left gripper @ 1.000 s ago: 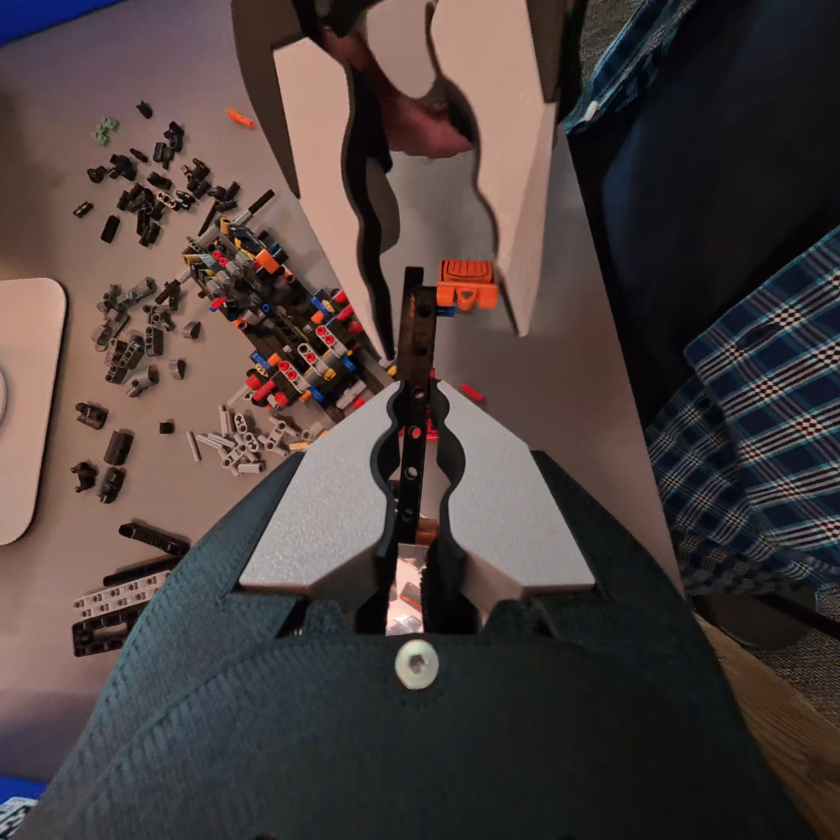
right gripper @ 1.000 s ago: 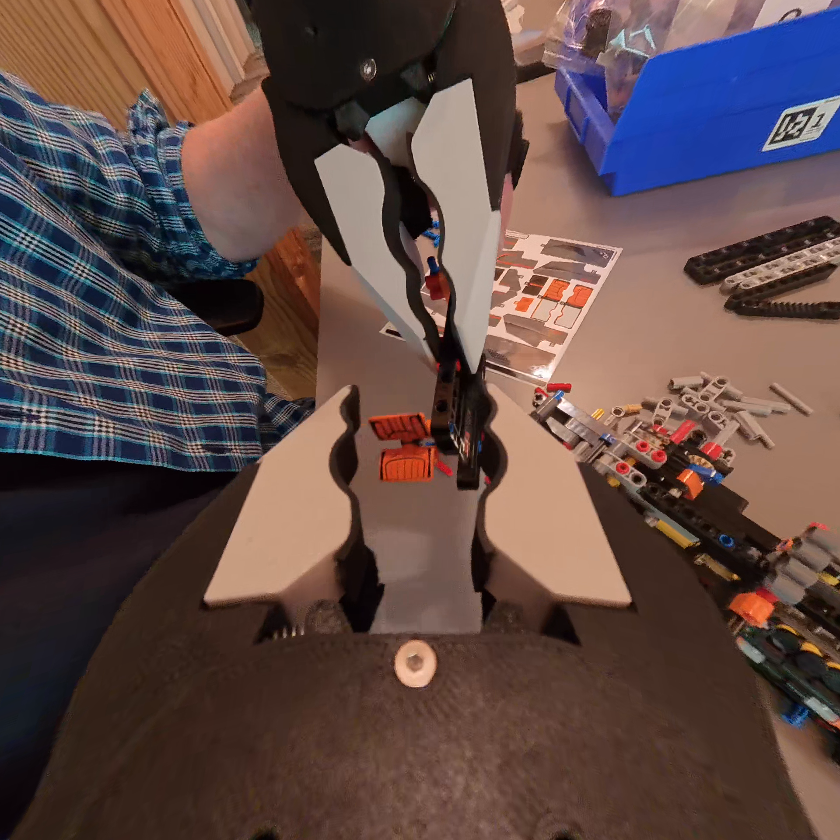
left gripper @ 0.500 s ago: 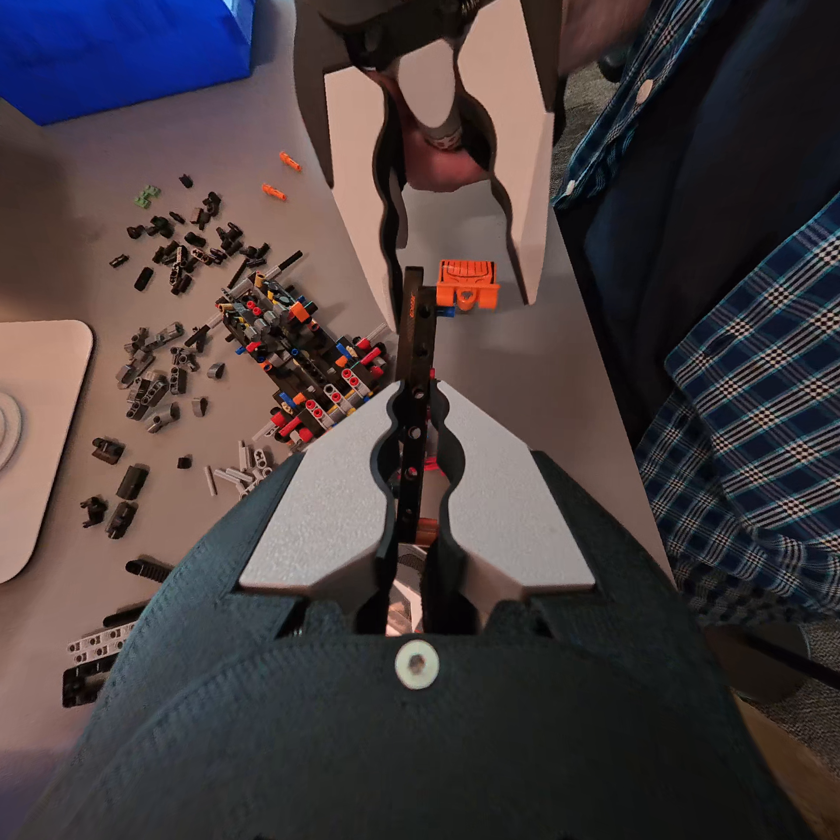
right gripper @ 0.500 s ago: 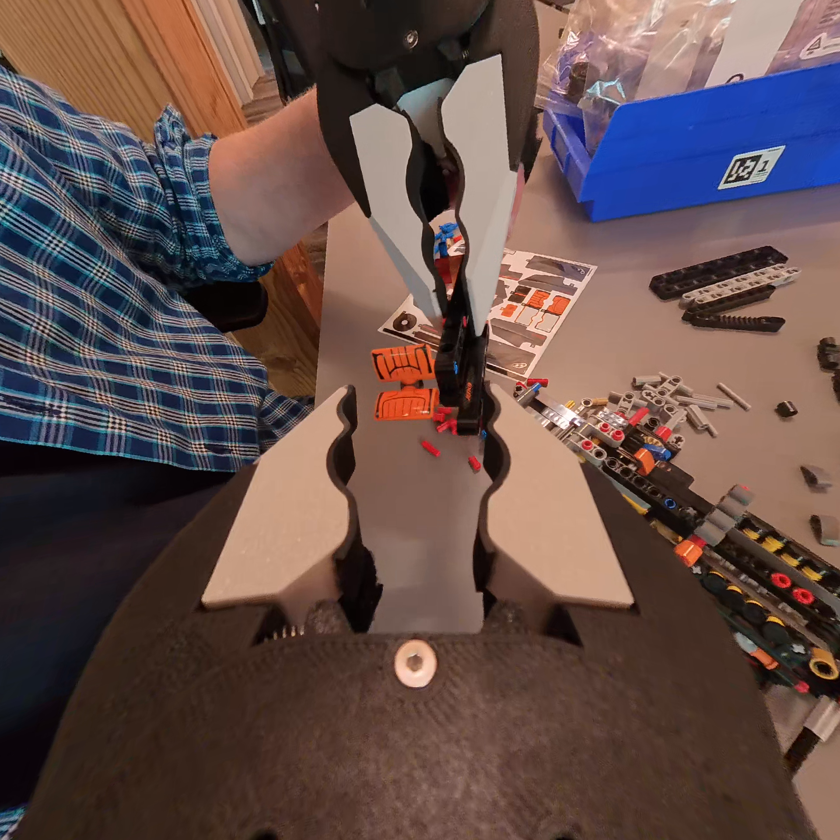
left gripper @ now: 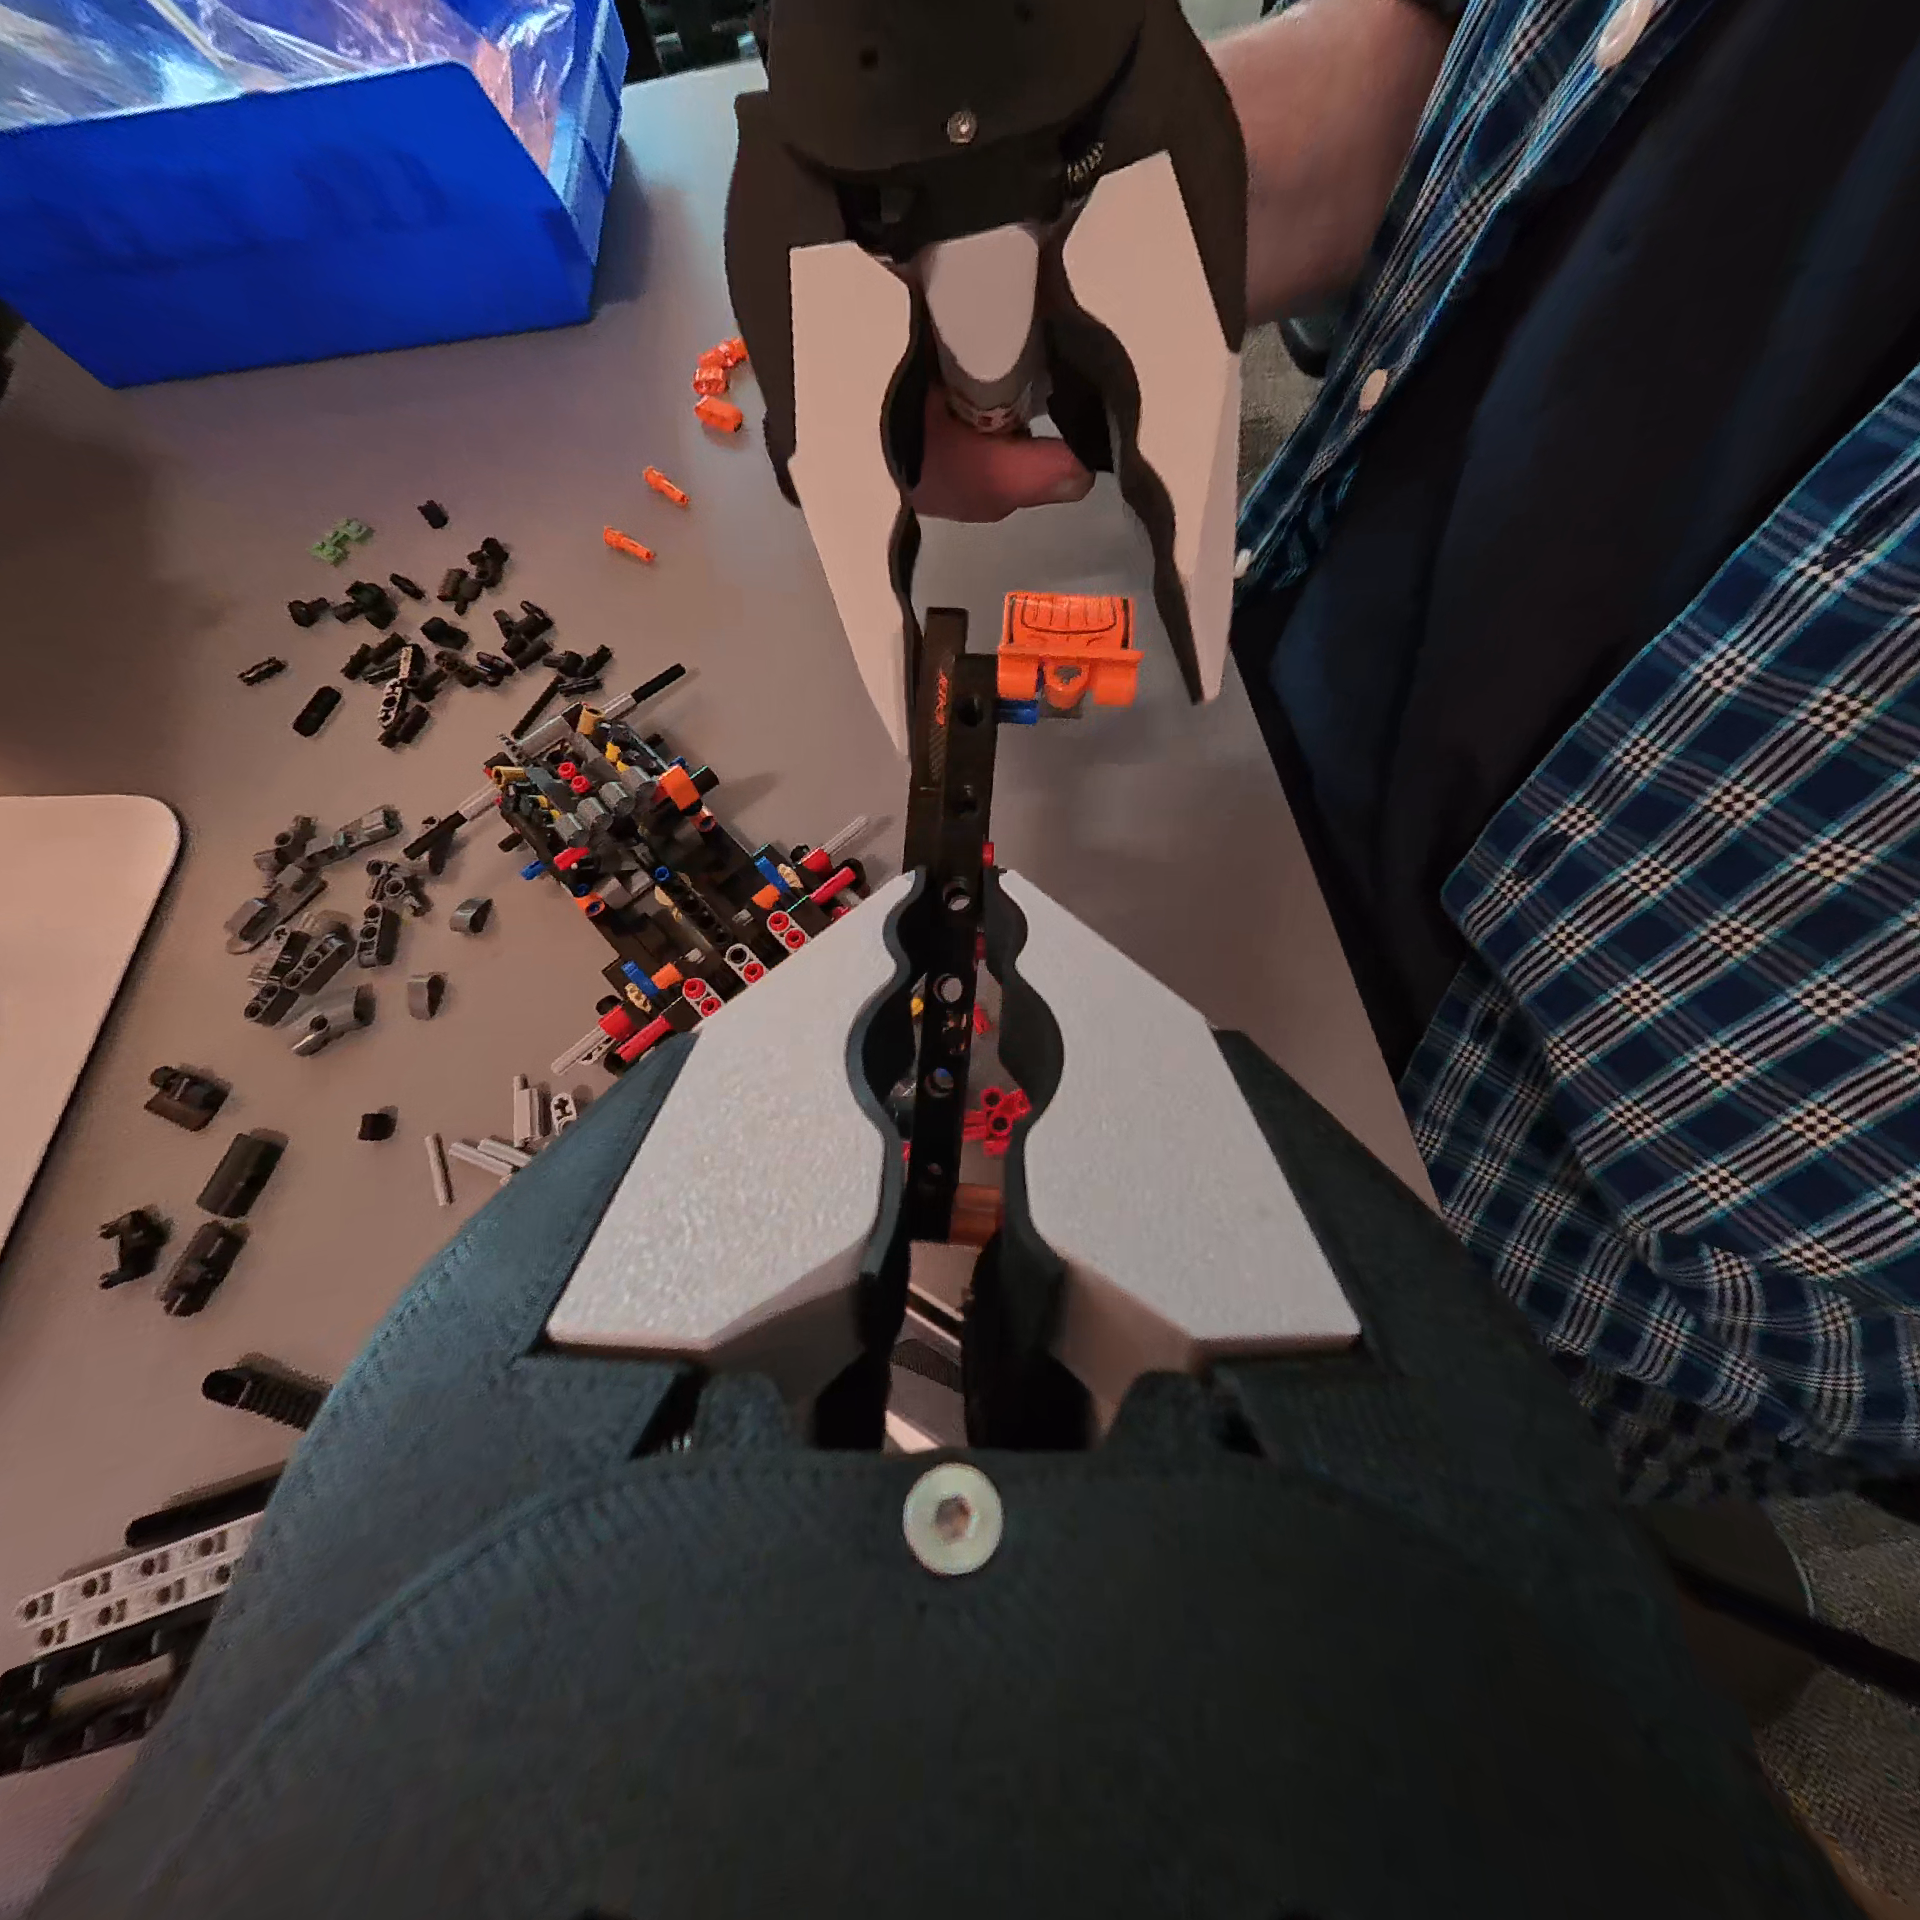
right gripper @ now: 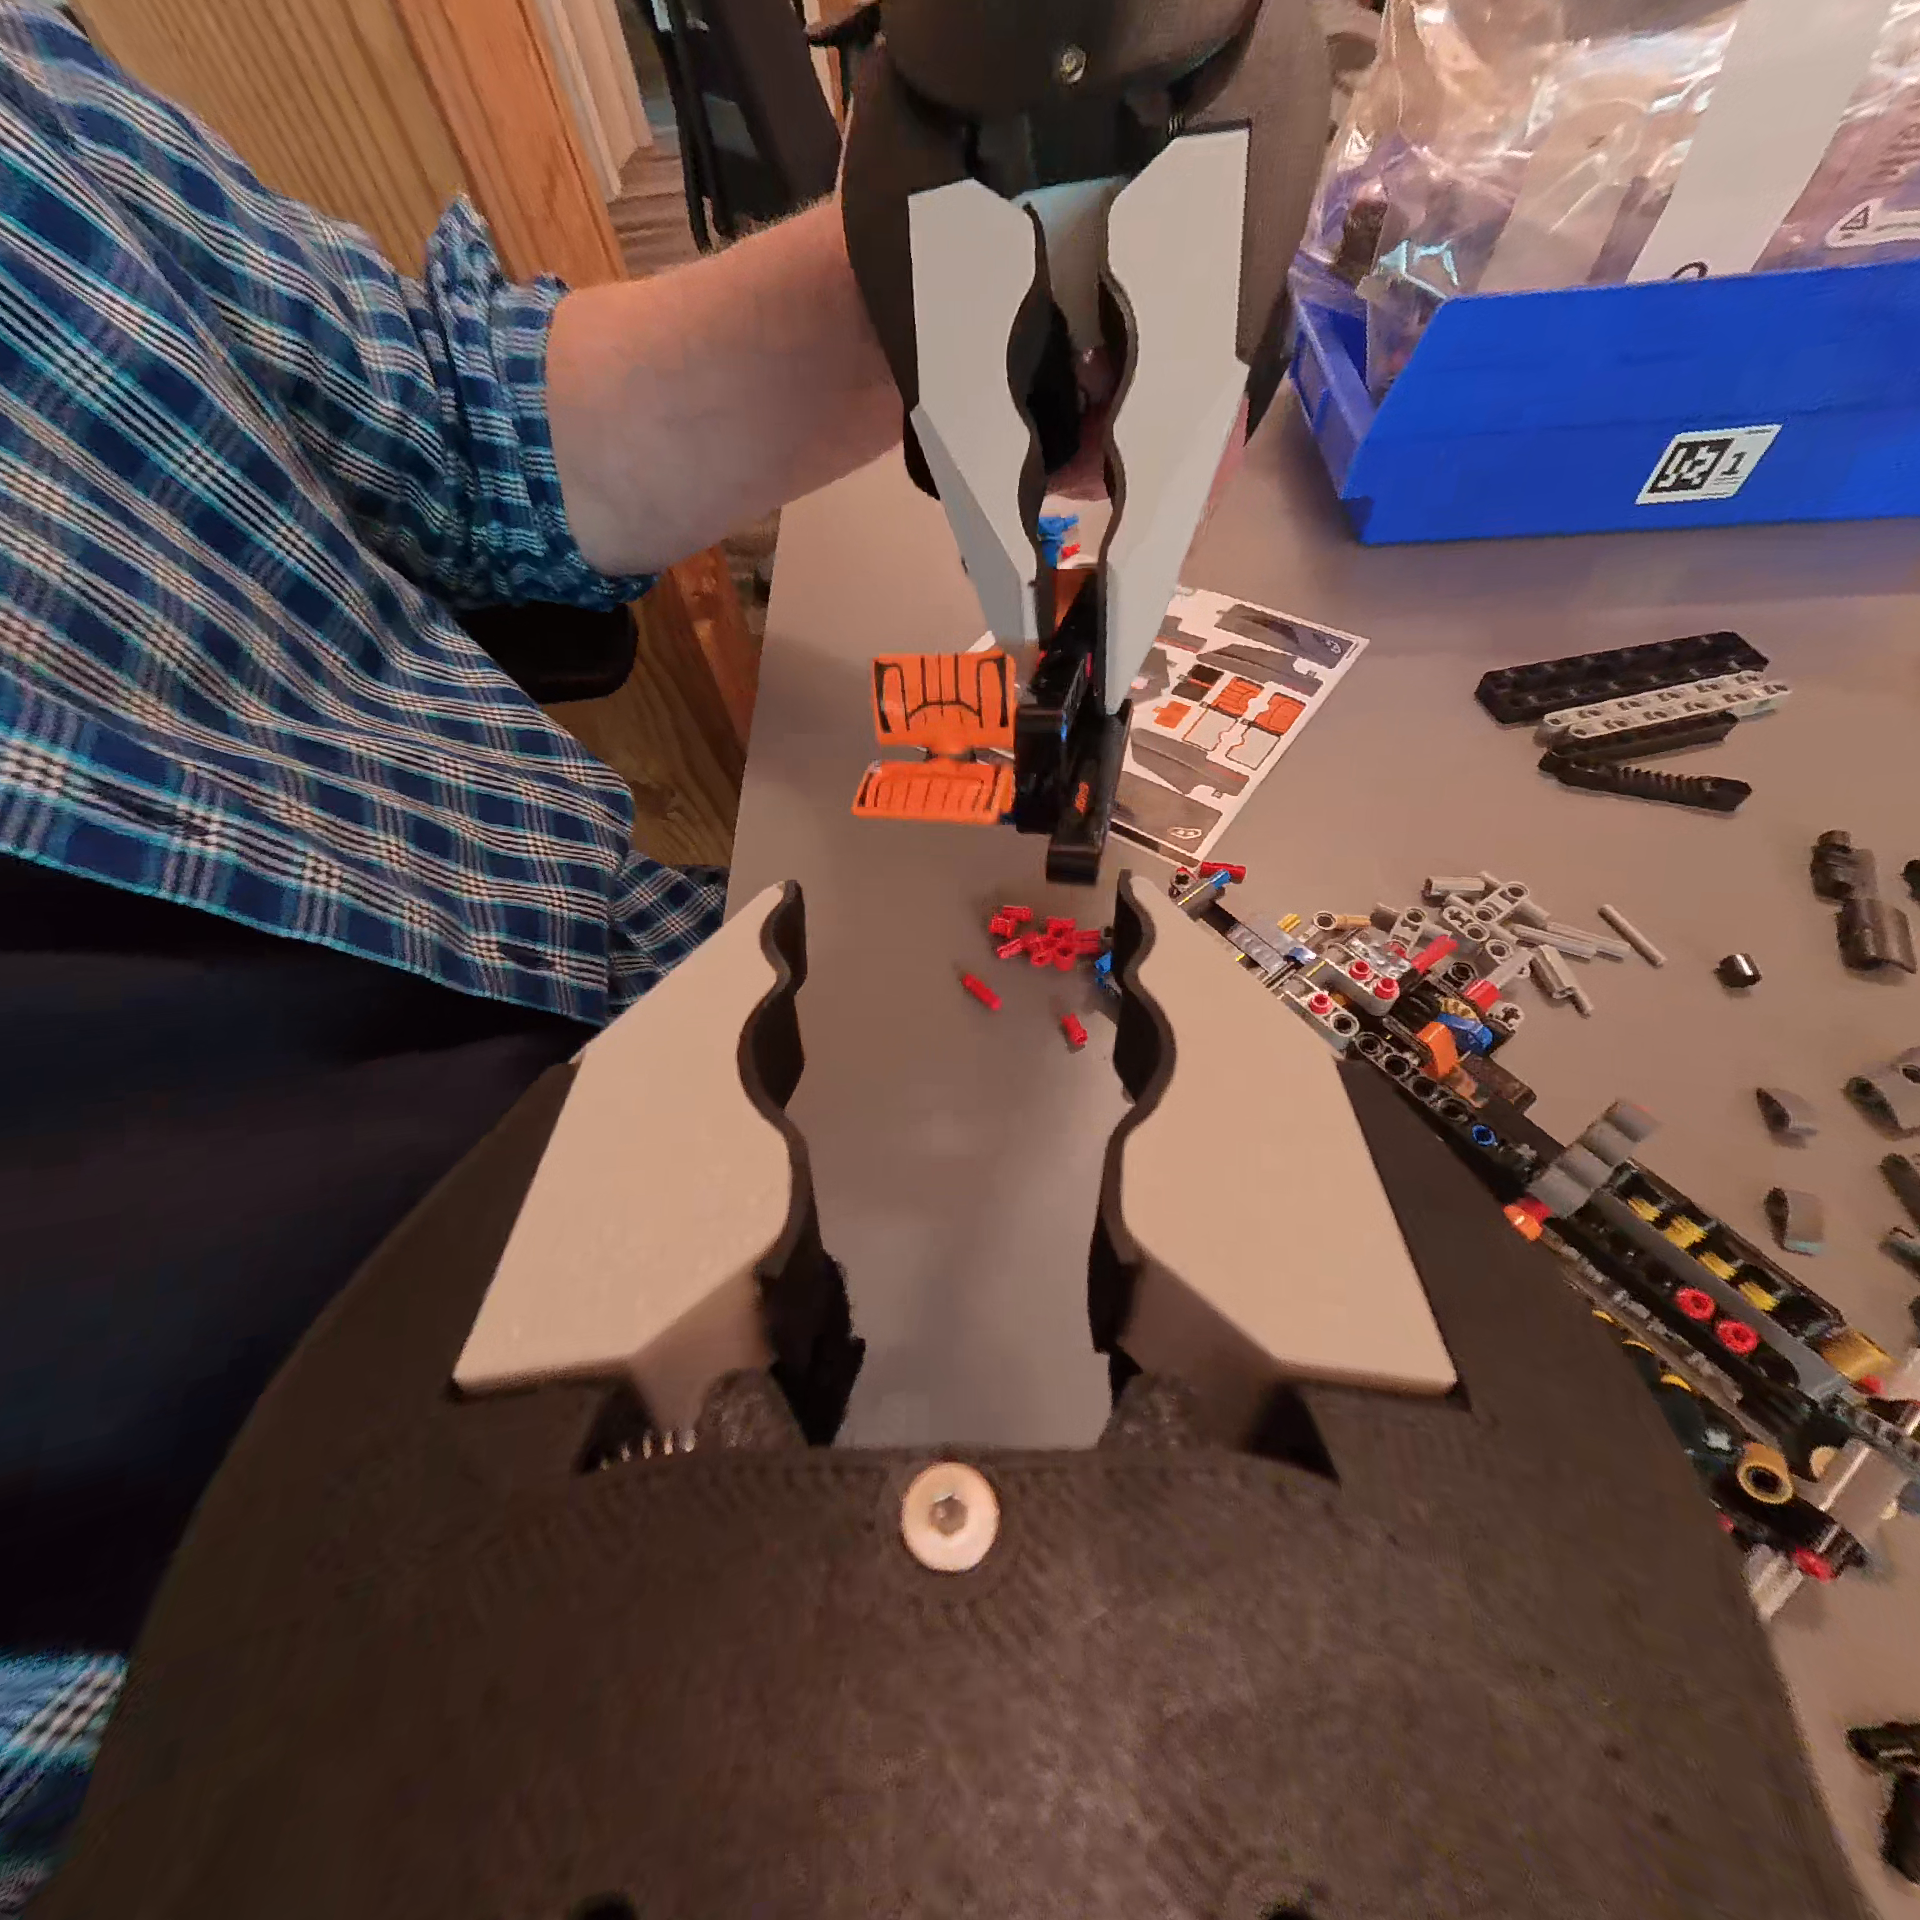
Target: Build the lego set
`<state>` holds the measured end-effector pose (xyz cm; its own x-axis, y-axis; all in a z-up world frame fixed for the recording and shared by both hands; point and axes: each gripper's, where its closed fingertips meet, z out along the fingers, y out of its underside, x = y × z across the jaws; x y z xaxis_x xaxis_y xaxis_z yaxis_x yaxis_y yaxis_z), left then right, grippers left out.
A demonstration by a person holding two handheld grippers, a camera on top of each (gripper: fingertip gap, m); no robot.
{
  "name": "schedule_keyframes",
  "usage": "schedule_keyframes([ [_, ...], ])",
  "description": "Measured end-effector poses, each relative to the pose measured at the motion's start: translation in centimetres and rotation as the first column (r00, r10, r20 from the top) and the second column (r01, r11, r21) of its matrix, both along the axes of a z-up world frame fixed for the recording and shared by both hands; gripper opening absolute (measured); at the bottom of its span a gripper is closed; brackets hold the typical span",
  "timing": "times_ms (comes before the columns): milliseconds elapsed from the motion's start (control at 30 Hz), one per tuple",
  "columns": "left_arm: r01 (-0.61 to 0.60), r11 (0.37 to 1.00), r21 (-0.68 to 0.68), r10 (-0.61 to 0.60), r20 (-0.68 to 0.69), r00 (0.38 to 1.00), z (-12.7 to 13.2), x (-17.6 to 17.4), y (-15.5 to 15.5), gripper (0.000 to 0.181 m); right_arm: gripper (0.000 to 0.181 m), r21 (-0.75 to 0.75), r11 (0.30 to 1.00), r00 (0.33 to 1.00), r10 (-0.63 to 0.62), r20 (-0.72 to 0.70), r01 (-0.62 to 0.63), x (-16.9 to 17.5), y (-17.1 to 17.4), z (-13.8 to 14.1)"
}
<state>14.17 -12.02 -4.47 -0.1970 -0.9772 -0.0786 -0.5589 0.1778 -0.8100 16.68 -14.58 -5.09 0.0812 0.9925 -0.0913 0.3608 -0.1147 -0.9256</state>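
My left gripper (left gripper: 951,904) is shut on a black holed beam (left gripper: 951,810) that sticks out forward, above the table. An orange seat piece (left gripper: 1070,649) is pinned to the beam's far end. In the right wrist view the left gripper (right gripper: 1070,665) holds the same black beam (right gripper: 1070,769) with the orange seat (right gripper: 940,738) on its left side. My right gripper (right gripper: 956,904) is open and empty, back from the beam; it also shows in the left wrist view (left gripper: 1039,686) with its fingers spread either side of the seat, not touching. A long part-built model (left gripper: 665,873) lies on the grey table (left gripper: 1143,831).
Small red pins (right gripper: 1044,940) lie on the table under my right gripper. A sticker sheet (right gripper: 1226,707), long black and grey beams (right gripper: 1631,717), loose grey and black parts (left gripper: 343,935) and a blue bin (right gripper: 1621,416) are around. A person in a plaid shirt (right gripper: 260,623) sits at the table edge. There is about 5 cm between the tips of the two grippers.
My right gripper has opened wider and drawn back from the beam and seat. The left gripper has kept its grip on the black beam and lifted a little.
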Motion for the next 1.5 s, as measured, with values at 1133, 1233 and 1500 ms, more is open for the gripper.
schedule_keyframes([
  [1133,0.018,0.99,-0.138,-0.016,0.013,1.0,-1.5,1.2,0.0,0.007,0.021,-0.013,0.994,0.987,-0.105,-0.12,0.105,0.9,2.2,0.5],
  [1233,0.011,0.99,-0.144,-0.01,0.013,1.0,-1.6,1.3,0.2,0.008,0.021,-0.01,0.993,0.986,-0.117,-0.123,0.116,1.0,2.4,0.4],
  [1500,-0.027,0.986,-0.163,0.036,0.05,0.998,-1.5,1.7,1.1,0.015,0.021,-0.003,0.984,0.974,-0.177,-0.145,0.178,1.6,3.4,0.8],
])
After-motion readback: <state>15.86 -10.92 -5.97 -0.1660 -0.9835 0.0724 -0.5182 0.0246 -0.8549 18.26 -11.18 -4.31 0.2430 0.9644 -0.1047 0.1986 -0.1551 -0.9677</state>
